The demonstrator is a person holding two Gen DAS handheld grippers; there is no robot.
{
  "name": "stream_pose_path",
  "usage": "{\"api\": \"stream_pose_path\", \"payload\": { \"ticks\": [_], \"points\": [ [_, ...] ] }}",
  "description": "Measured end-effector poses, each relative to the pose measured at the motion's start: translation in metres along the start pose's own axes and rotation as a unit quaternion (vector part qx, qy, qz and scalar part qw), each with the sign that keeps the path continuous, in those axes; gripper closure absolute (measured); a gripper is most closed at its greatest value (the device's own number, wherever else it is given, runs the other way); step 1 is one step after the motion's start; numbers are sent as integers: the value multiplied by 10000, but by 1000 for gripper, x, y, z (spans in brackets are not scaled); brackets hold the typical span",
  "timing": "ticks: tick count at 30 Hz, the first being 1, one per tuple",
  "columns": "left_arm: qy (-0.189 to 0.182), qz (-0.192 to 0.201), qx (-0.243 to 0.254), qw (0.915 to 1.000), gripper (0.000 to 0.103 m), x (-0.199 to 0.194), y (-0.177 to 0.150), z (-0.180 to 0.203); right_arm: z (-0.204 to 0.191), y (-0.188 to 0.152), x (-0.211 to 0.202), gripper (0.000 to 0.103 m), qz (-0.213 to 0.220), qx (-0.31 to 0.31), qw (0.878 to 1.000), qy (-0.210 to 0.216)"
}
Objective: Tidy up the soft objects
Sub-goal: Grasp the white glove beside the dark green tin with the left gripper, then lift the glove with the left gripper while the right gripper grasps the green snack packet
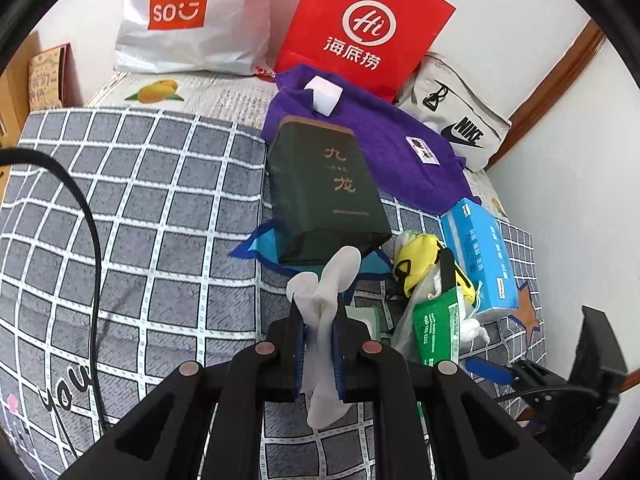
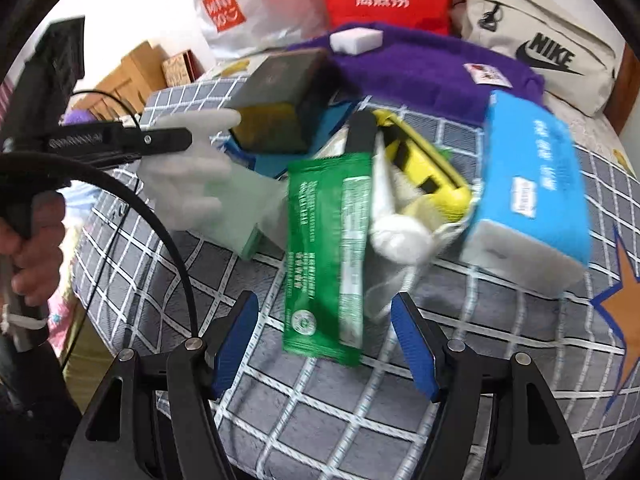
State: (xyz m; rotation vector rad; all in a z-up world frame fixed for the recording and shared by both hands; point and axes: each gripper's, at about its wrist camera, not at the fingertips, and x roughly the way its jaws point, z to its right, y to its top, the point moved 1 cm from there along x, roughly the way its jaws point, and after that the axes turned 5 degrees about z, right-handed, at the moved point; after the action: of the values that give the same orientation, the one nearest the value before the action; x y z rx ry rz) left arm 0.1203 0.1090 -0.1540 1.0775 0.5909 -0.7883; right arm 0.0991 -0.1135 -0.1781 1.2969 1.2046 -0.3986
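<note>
1. The far white bag [image 1: 188, 16] says MINISO, and the grey pouch [image 1: 460, 128] says NIKE.
2. The left gripper [image 1: 318, 320] has its fingers clenched on a white glove [image 1: 328, 292] above the bed [image 1: 140, 200].
3. The right gripper [image 2: 324, 344] has its fingers spread wide near a green packet [image 2: 324, 256].

1. "MINISO" in white on an orange-red panel, printed on a crinkled white plastic shopping bag [image 1: 188, 16].
2. "Hi" in a white ring above "海底捞", on a red paper carrier bag [image 1: 366, 28].
3. "NIKE" with black swoosh, on a beige fabric pouch [image 1: 460, 128].
4. "九龙" in gold, on a dark green rectangular box [image 1: 324, 192].
5. "you" in black script, on the grey checked bedsheet [image 1: 68, 390].
6. Small print on a green foil sachet [image 2: 328, 256] and a blue tissue pack [image 1: 482, 252]: too small to read.
</note>
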Motion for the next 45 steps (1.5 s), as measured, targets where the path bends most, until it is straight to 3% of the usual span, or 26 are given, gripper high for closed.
{"api": "stream_pose_path", "payload": {
  "ticks": [6,8,10,13,17,24,31,45],
  "points": [
    [-87,-31,-82,9999,92,0,-5,-6,-23,4,28,37,31,-162,9983,-562],
    [-99,-8,-103,9999,92,-2,-5,-8,-29,3,35,64,31,-372,9961,-805],
    [-93,8,-119,9999,92,-4,-5,-9,-30,1,29,66,19,-538,9946,-886],
    [-80,60,-86,9999,92,-9,-5,-11,-21,-1,10,67,80,-399,9964,-738],
    [-100,132,-98,9998,92,-15,-4,-12,-1,-1,-19,67,200,33,9996,-221],
    [-216,276,-113,9993,92,-31,2,-7,25,10,-47,67,526,355,9978,-190],
    [-146,568,306,9978,92,-57,27,14,43,29,-66,67,824,425,9955,-201],
    [-453,627,500,9958,92,-59,47,42,71,38,-93,67,1063,690,9891,746]
  ]
}}
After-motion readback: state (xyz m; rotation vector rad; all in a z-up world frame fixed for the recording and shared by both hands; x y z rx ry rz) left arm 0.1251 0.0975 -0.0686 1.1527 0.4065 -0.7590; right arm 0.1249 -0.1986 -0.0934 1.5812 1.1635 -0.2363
